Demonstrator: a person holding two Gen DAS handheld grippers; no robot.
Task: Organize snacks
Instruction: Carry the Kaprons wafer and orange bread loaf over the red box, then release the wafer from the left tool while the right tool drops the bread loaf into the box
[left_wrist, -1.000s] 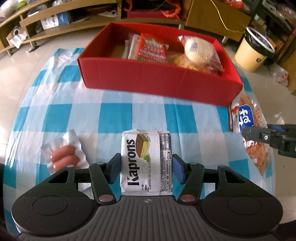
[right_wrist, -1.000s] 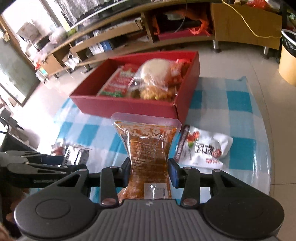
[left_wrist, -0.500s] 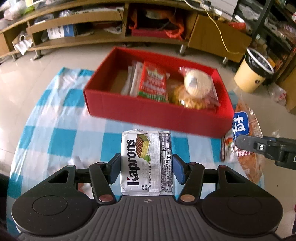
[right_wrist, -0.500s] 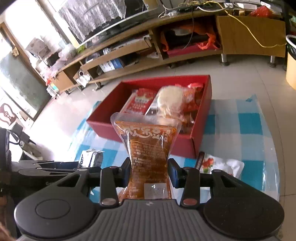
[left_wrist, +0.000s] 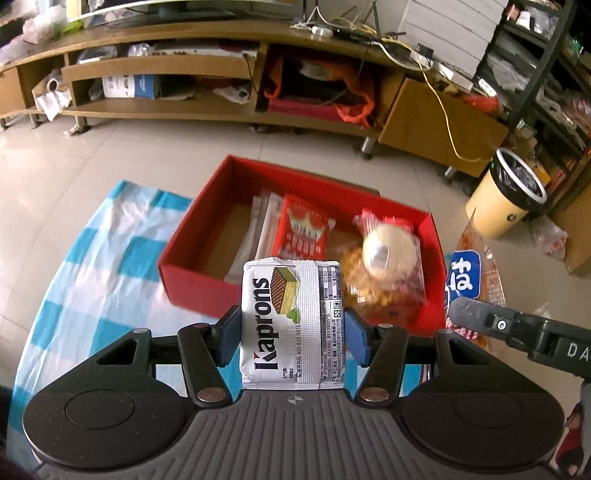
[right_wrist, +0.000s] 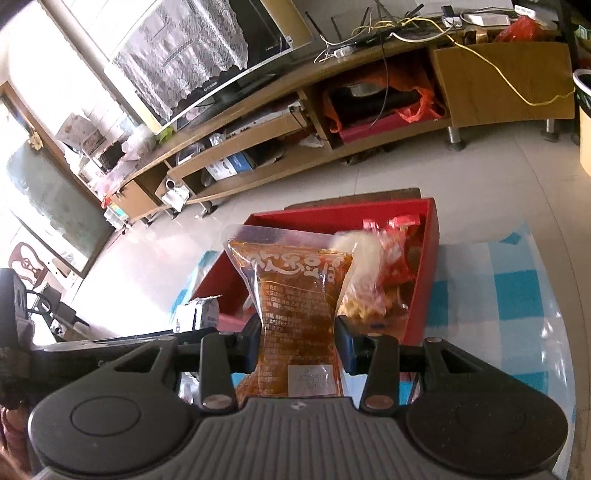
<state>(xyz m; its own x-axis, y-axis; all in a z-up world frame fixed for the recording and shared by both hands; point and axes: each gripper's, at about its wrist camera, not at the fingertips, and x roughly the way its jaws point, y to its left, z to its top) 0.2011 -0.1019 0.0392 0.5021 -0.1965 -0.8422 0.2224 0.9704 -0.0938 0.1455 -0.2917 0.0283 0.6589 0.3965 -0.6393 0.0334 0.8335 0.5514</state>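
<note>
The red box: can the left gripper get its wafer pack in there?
Probably yes. The red box has no lid, and bare floor shows at its left end beside the snacks. The left gripper holds the wafer pack with nothing between it and the box.

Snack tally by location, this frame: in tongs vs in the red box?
Held in tongs: 2 (Kaprons wafer pack in left tongs; orange sauce pouch in right tongs)
In red box: at least 4 (pale flat packets, red packet, round white bun pack, crispy snack bag)
Total: 6
</note>
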